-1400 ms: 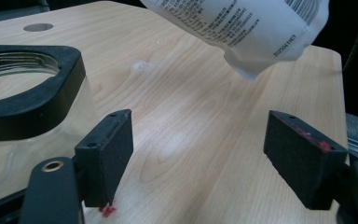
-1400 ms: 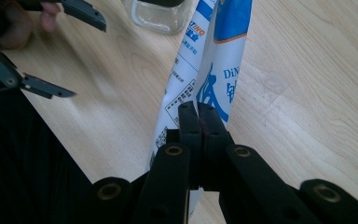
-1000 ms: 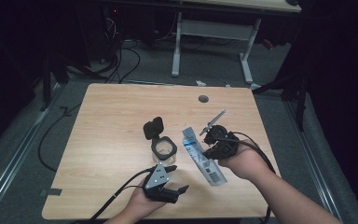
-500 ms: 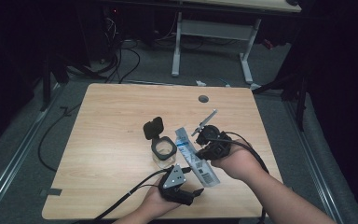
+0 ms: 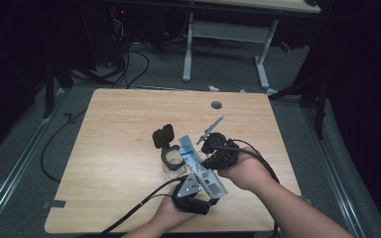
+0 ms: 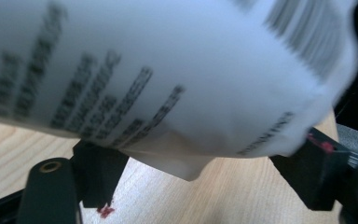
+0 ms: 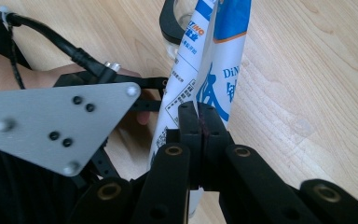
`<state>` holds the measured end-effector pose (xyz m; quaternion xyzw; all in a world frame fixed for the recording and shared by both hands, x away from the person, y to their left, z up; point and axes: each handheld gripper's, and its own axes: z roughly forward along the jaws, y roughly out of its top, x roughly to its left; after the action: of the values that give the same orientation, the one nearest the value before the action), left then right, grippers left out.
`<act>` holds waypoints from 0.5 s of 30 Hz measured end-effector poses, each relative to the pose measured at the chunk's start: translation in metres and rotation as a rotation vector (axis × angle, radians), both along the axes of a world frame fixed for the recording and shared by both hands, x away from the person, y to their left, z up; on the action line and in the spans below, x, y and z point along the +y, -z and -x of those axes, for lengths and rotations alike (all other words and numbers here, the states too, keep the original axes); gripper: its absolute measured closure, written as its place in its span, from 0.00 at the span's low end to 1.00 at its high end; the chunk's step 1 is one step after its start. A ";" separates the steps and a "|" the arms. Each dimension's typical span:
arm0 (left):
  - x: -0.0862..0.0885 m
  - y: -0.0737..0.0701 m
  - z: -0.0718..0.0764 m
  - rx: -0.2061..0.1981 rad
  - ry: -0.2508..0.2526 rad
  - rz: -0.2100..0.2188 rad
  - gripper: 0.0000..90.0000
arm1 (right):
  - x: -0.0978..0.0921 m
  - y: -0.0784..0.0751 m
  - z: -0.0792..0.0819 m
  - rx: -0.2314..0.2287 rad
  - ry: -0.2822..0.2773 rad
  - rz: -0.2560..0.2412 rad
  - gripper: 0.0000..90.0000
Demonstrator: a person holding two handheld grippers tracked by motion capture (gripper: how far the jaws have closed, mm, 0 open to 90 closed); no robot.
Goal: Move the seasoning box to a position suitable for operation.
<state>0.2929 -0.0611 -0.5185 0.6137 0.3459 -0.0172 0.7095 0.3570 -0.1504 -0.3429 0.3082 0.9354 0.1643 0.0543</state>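
The right tool [image 7: 199, 122] has its two black jaws pressed together on the edge of a white and blue sachet [image 5: 198, 166], which hangs lengthwise between the two hands just above the desk [image 5: 119, 144]. In the right gripper view the film is pinched only at its fold, so the hold looks thin, and a sideways tug could slide the sachet out or crease it. The left tool [image 5: 193, 194] sits at the near end of the sachet, and in the left gripper view its jaws stand apart on either side of the packet's printed corner [image 6: 186, 158], not yet closed on it. That view is blurred, so I cannot say for certain whether either jaw touches the film. If the left tool closes while the sachet is this close and off-centre, it may catch only the corner tip and tear it raggedly, or miss and push the packet away from the right tool. Just beside the far end of the sachet stands a small clear container with a black rim [image 5: 171, 159], its black lid [image 5: 162, 136] lying next to it. A pull with both tools in opposite directions could jerk the packet into that container and tip it, or scatter any contents over the desk instead of into the opening.
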 end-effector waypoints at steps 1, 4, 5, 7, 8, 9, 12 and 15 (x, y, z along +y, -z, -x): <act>0.000 -0.001 0.000 0.007 -0.001 0.004 0.28 | 0.000 0.000 0.000 0.003 0.000 0.000 1.00; 0.001 -0.002 0.001 0.004 -0.006 0.006 0.29 | 0.000 -0.001 -0.001 0.001 0.001 -0.002 1.00; 0.001 -0.003 0.001 0.004 -0.008 0.008 0.29 | 0.000 -0.001 -0.001 0.000 -0.001 -0.003 1.00; 0.002 -0.004 0.002 0.002 -0.009 0.012 0.30 | 0.000 -0.002 0.000 0.005 0.009 -0.001 1.00; 0.002 -0.004 0.003 0.000 -0.010 0.012 0.30 | 0.000 -0.002 0.000 0.004 0.009 0.000 1.00; 0.003 -0.005 0.004 -0.001 -0.012 0.014 0.30 | 0.000 -0.003 -0.001 0.000 0.002 0.001 1.00; 0.004 -0.007 0.005 -0.002 -0.018 0.025 0.31 | 0.000 -0.004 -0.002 -0.003 -0.001 0.004 1.00; 0.006 -0.009 0.006 -0.002 -0.023 0.025 0.31 | 0.000 -0.005 -0.002 -0.004 -0.001 0.007 1.00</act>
<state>0.2868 -0.0555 -0.5099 0.6009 0.3521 -0.0129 0.7175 0.3595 -0.1502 -0.3374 0.3072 0.9361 0.1615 0.0570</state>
